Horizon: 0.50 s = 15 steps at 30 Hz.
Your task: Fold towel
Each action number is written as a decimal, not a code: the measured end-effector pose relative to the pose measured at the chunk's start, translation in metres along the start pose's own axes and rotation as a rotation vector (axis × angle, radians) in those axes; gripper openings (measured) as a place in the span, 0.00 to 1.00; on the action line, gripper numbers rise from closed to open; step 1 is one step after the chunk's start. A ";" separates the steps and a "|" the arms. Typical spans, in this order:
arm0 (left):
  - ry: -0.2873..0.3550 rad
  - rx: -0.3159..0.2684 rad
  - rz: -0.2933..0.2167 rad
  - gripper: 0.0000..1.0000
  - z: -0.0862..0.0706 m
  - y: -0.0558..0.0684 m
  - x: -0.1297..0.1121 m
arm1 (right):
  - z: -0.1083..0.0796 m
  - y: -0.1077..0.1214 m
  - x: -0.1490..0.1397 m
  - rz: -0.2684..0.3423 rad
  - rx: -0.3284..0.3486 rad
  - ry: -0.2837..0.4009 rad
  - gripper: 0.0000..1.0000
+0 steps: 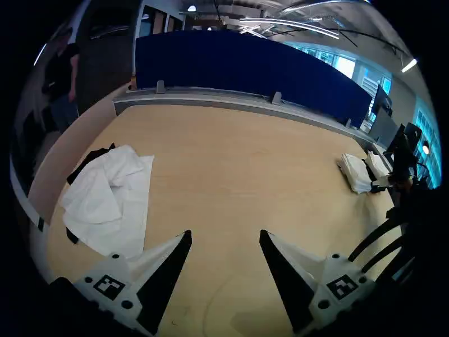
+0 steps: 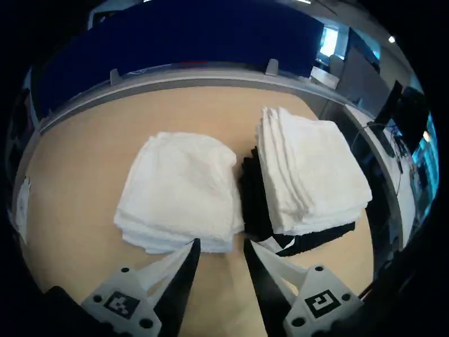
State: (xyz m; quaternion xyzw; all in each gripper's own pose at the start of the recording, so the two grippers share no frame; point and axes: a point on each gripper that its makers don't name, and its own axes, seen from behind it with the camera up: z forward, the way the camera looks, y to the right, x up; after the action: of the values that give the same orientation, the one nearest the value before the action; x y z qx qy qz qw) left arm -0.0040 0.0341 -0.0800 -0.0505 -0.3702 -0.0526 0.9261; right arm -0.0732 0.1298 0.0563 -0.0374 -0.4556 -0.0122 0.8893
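Our right gripper stands narrowly parted and empty; the folded white towel lies just ahead at 11 o'clock, its near edge at our left fingertip, though we cannot tell whether they touch. At 1 o'clock a stack of white towels sits on black ones, near the desk's right edge. Our left gripper is spread wide, holding nothing; a crumpled white towel lies at 9 o'clock by the left edge. Bare desk stretches ahead to the blue partition at 12.
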 end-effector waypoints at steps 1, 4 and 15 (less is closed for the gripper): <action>0.001 -0.001 -0.001 0.89 0.000 0.000 0.001 | -0.001 -0.004 0.003 -0.003 0.008 0.014 0.63; 0.002 -0.001 -0.001 0.90 -0.001 0.000 0.002 | -0.002 -0.017 0.013 -0.009 0.040 0.057 0.73; -0.002 0.005 -0.001 0.89 -0.002 -0.002 -0.001 | 0.013 -0.064 0.042 0.007 0.147 0.141 0.99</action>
State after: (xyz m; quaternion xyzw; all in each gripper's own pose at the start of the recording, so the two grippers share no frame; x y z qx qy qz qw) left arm -0.0038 0.0320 -0.0817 -0.0483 -0.3713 -0.0522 0.9258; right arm -0.0633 0.0672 0.1015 0.0270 -0.3915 0.0219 0.9195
